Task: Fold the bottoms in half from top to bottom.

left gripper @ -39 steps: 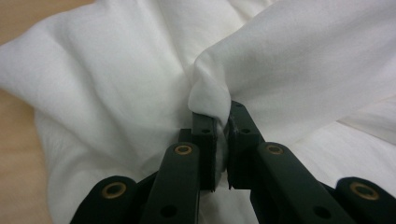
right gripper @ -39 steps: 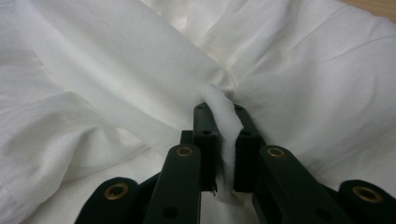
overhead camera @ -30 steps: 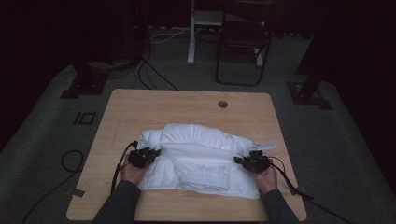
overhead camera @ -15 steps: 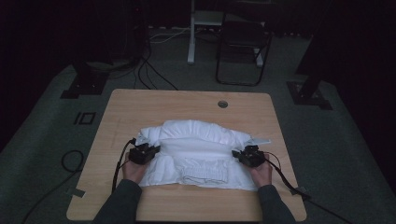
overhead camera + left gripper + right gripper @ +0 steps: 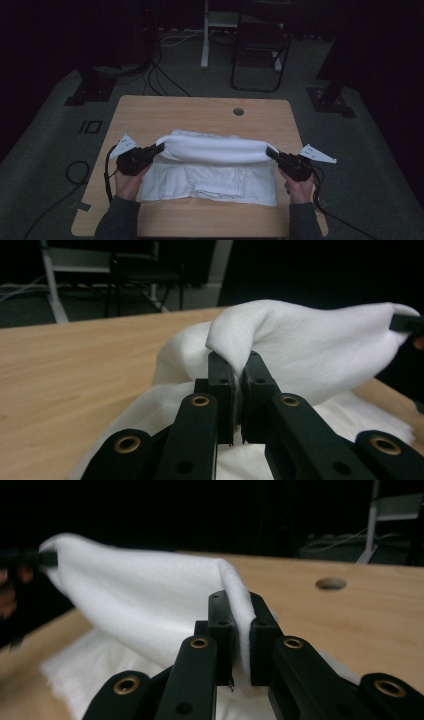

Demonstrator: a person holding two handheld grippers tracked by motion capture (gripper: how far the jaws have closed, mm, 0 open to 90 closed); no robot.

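With our left claw (image 5: 159, 148) at nine o'clock and right claw (image 5: 270, 151) at three, both clamped on the white cloth (image 5: 212, 167), we raise its edge above the worktop (image 5: 150, 115) so it can fold over.

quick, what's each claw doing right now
Left claw: closed, pinching one end of the white cloth.
Right claw: closed, pinching the cloth's other end.
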